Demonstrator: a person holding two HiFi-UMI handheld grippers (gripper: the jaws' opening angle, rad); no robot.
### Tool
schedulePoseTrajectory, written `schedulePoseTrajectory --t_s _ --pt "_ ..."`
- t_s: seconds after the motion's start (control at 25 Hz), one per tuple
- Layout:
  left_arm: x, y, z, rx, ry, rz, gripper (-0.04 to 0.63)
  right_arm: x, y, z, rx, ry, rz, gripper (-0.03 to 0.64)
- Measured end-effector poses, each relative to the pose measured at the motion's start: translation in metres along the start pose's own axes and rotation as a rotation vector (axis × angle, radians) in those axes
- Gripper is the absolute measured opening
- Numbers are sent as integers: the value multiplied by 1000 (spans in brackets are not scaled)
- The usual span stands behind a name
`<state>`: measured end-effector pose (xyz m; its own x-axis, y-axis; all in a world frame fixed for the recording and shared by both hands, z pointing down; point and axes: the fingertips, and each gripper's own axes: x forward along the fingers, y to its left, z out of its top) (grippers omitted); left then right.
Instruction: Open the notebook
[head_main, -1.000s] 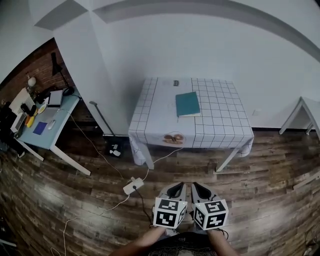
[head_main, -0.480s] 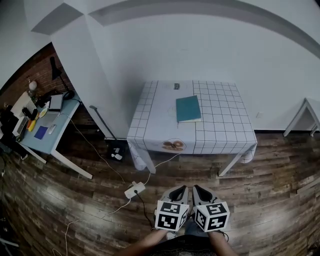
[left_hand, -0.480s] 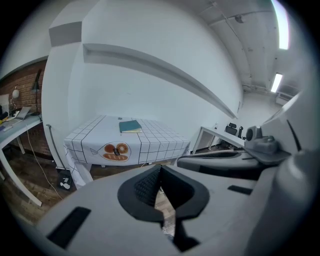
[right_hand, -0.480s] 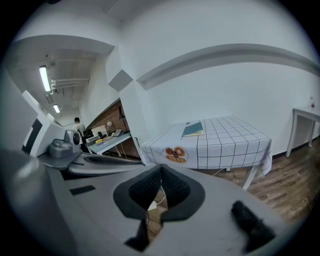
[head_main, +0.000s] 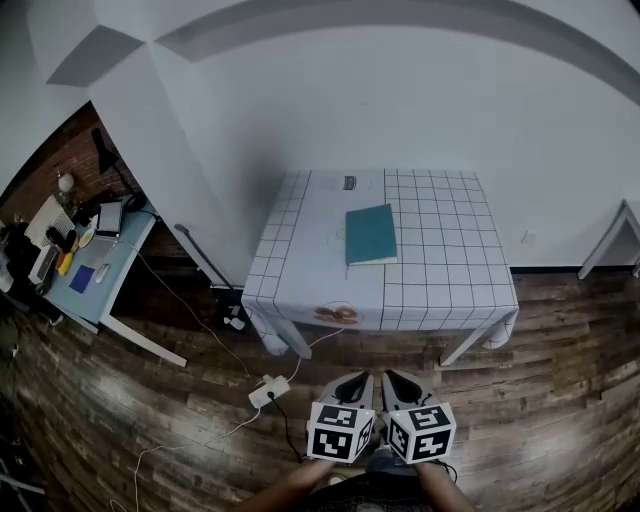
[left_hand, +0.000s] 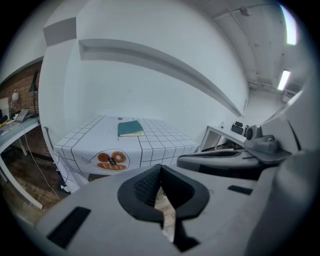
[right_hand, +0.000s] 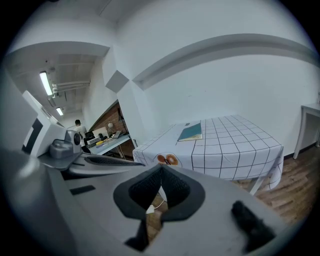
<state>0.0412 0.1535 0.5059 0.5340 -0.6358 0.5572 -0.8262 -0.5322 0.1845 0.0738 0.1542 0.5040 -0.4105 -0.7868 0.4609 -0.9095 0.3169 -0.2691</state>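
Observation:
A closed teal notebook (head_main: 371, 234) lies flat near the middle of a table with a white grid-patterned cloth (head_main: 440, 290). It also shows far off in the left gripper view as the notebook (left_hand: 130, 128) and in the right gripper view as the notebook (right_hand: 191, 132). My left gripper (head_main: 352, 381) and right gripper (head_main: 396, 380) hang side by side over the wooden floor, well short of the table's front edge. Both are shut with nothing between the jaws.
A power strip (head_main: 267, 391) with cables lies on the floor left of the grippers. A light blue desk (head_main: 95, 270) crowded with items stands at the far left. Another white table (head_main: 618, 228) is at the right edge. A person (right_hand: 78, 127) stands far off.
The table and notebook have come nearer and sit lower in the head view. Both grippers stay side by side, shut.

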Motion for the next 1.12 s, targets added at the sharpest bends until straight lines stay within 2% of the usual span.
schedulePoseTrajectory --t_s 0.64,0.84,1.12 --pt "79 -11 52 22 25 56 11 39 -77 45 41 -4 68 12" --pt "87 -6 62 18 20 81 11 46 -85 53 45 -8 84 12" --pt "101 -1 68 9 20 69 11 56 -93 53 45 11 74 12"
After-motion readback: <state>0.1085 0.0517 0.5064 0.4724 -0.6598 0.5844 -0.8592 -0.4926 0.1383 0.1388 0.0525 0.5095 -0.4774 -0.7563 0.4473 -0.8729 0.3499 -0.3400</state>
